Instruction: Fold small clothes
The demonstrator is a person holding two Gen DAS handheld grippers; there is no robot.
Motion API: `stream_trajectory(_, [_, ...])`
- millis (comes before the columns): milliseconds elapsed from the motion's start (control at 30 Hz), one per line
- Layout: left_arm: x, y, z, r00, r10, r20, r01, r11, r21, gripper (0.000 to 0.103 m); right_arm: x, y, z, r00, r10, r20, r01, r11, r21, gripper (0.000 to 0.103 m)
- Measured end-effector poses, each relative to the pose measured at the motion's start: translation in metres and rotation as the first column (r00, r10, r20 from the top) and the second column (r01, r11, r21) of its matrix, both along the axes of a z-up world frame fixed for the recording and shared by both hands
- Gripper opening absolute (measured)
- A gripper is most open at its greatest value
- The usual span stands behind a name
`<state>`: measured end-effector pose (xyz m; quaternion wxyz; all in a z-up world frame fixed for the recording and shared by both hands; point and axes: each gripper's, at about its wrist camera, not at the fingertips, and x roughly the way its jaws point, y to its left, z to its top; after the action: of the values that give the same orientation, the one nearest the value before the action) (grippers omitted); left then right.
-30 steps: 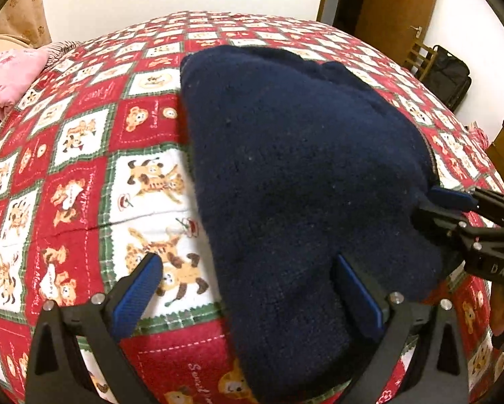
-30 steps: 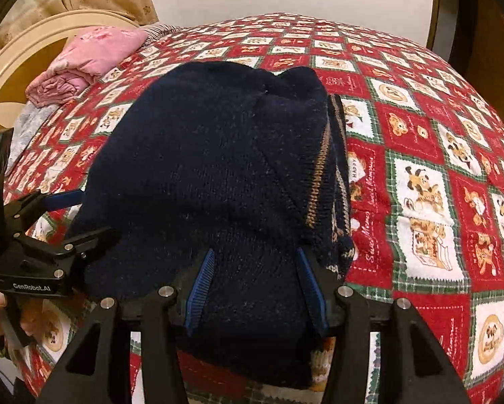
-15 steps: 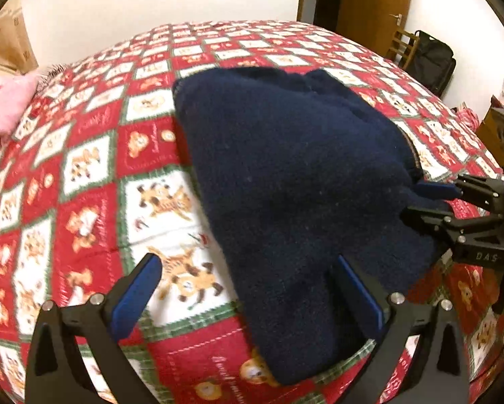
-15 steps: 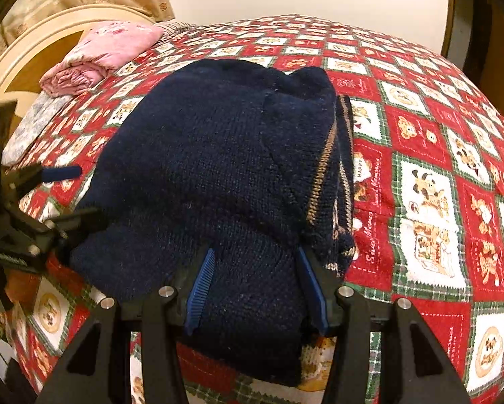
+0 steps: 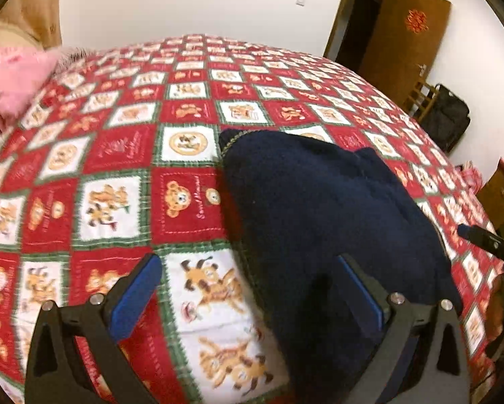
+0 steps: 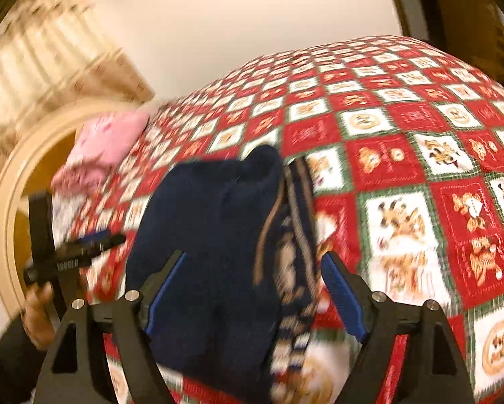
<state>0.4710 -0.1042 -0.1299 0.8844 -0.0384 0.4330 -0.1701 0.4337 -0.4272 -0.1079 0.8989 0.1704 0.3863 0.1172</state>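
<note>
Left wrist view: the left gripper [image 5: 248, 289] has its jaws spread, empty, over the near edge of the bedspread [image 5: 184, 114], where the folded navy sweater [image 5: 319, 208] lies.

Right wrist view: the right gripper [image 6: 253, 286] has its jaws opening astride the sweater's patterned hem, pads clear. The knit looks soft, thick and floppy; best pinched at a folded edge.

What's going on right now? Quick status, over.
Left gripper open, empty. Right gripper jaws opening, off the folded navy sweater. Sweater lies on the bedspread. Nothing in the way.
</note>
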Motion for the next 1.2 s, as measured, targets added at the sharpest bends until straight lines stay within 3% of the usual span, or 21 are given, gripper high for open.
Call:
stream_trajectory(67, [0.004,-0.002,-0.004,1.0,0.005,-0.015,-0.005,1.0,-0.016,0.103,0.014,-0.005,-0.006,1.0,-0.006,-0.027,0.007,0.999,0.043,0.081])
stream_trajectory(233, [0.011,-0.009,-0.012,1.0,-0.008,-0.03,0.007,1.0,-0.021,0.103,0.037,-0.001,-0.02,0.998,-0.008,-0.059,0.01,0.999,0.037,0.081])
stream_trajectory(433, [0.022,-0.019,-0.023,0.998,-0.034,-0.06,0.033,0.999,-0.021,0.103,0.059,0.008,-0.049,0.986,-0.021,-0.166,0.011,0.998,-0.062,0.081])
stream_trajectory(567, [0.033,-0.016,-0.036,0.993,-0.049,-0.106,0.038,0.993,-0.109,0.103,0.066,-0.002,-0.065,0.981,-0.027,-0.194,0.024,1.0,-0.021,0.081])
stream_trajectory(667, [0.037,-0.017,-0.039,0.991,-0.066,-0.12,0.05,0.99,-0.133,0.103,0.066,0.0,-0.065,0.981,-0.027,-0.192,0.021,0.999,-0.03,0.081])
stream_trajectory(767, [0.032,-0.016,-0.029,0.994,-0.053,-0.097,0.043,0.994,-0.104,0.103,0.062,0.005,-0.058,0.986,0.028,-0.162,-0.026,1.0,0.012,0.057])
stream_trajectory(867, [0.021,-0.021,-0.016,0.999,-0.051,0.014,0.051,0.998,-0.024,0.103,0.067,0.003,-0.063,0.985,0.02,-0.171,-0.017,1.0,0.019,0.057])
stream_trajectory(933, [0.022,-0.03,-0.021,0.997,-0.071,0.013,0.071,0.997,0.003,0.103,0.072,-0.003,-0.068,0.985,0.017,-0.174,-0.007,0.999,0.054,0.058])
stream_trajectory(1000, [0.026,-0.03,-0.024,0.998,-0.067,0.014,0.068,0.998,-0.016,0.103,0.075,-0.007,-0.073,0.985,0.019,-0.172,-0.004,0.996,0.086,0.06])
stream_trajectory(1200, [0.036,-0.032,-0.031,0.997,-0.072,0.006,0.072,0.995,-0.062,0.103,0.081,-0.002,-0.073,0.984,0.052,-0.168,-0.042,0.997,0.062,0.061])
